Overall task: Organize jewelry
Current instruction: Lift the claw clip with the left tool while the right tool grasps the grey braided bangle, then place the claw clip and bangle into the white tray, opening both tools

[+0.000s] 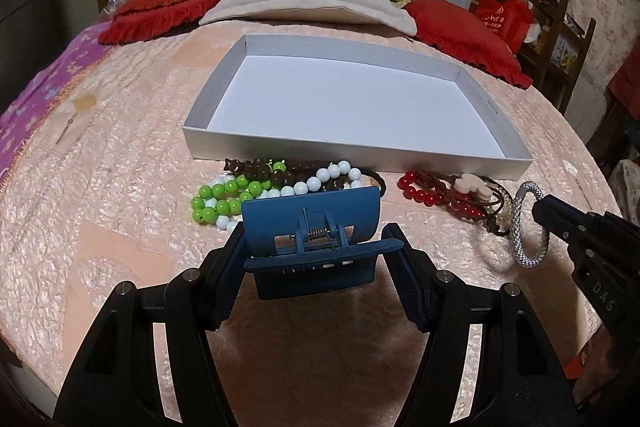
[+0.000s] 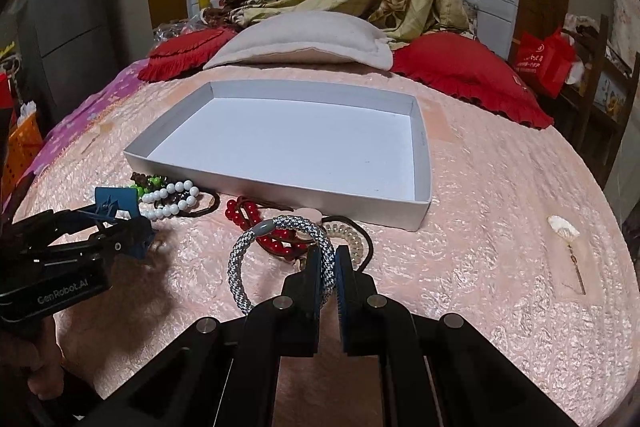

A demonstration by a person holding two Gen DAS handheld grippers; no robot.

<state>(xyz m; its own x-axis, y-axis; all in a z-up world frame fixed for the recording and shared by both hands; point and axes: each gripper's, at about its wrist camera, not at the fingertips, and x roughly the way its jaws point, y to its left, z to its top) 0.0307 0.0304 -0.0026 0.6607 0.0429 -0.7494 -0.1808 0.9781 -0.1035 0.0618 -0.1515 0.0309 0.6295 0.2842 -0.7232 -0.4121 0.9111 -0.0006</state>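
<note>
Two items in hand, both short of white tray [image 1: 496,115], which lies straight ahead on bed [image 1: 120,155]. Left gripper [image 1: 316,259] fingers pinching blue hair clip [image 1: 312,227] across width, clip's long axis crosswise to fingers. Right gripper [image 2: 330,277] fingers pressed together on grey-white braided bracelet [image 2: 240,267], ring hanging toward left. Right seems nearer tray's front wall. Tray holds nothing. Bead bracelets [image 1: 224,199], red bead bracelet [image 1: 424,193], hair ties lie just beside front wall, outside.
</note>
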